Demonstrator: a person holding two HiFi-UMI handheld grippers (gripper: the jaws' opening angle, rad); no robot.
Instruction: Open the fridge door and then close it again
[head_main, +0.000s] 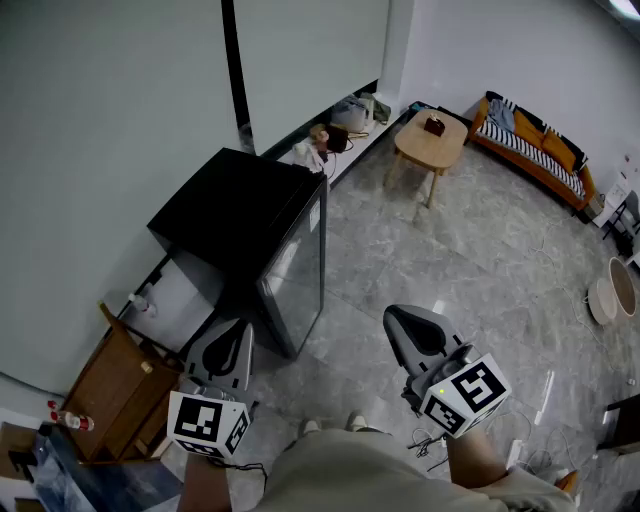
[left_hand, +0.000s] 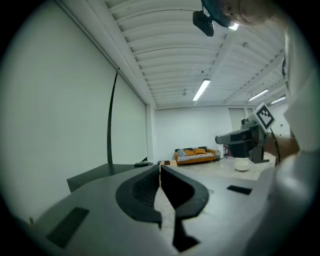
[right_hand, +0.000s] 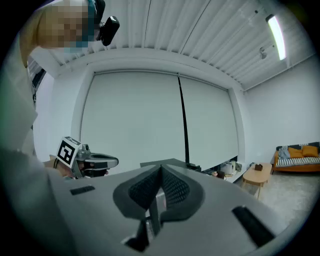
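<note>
1. The floor (head_main: 470, 260) is made of shiny grey stone tiles with pale swirls in them.
2. The fridge (head_main: 245, 215) is small and has a black top. It stands on the floor, close to the big pale wall (head_main: 100, 120).
3. The fridge door (head_main: 300, 265) is shiny and shut. It faces the open floor.
4. The left gripper (left_hand: 160, 170) has its jaws pressed together with nothing between them. It is up in the air near the fridge and does not touch it.
5. The right gripper (right_hand: 161, 172) also has its jaws pressed together on nothing. It is over the bare floor, farther from the fridge.
6. Past the fridge there is a little wooden table (head_main: 432, 143) with a small dark thing on top.
7. An orange sofa (head_main: 535, 145) with a striped seat sits along the far wall.
8. A brown wooden cabinet (head_main: 115, 385) stands by the wall on the near side of the fridge.
9. The ceiling is white, with long bright lights (left_hand: 201, 90).
</note>
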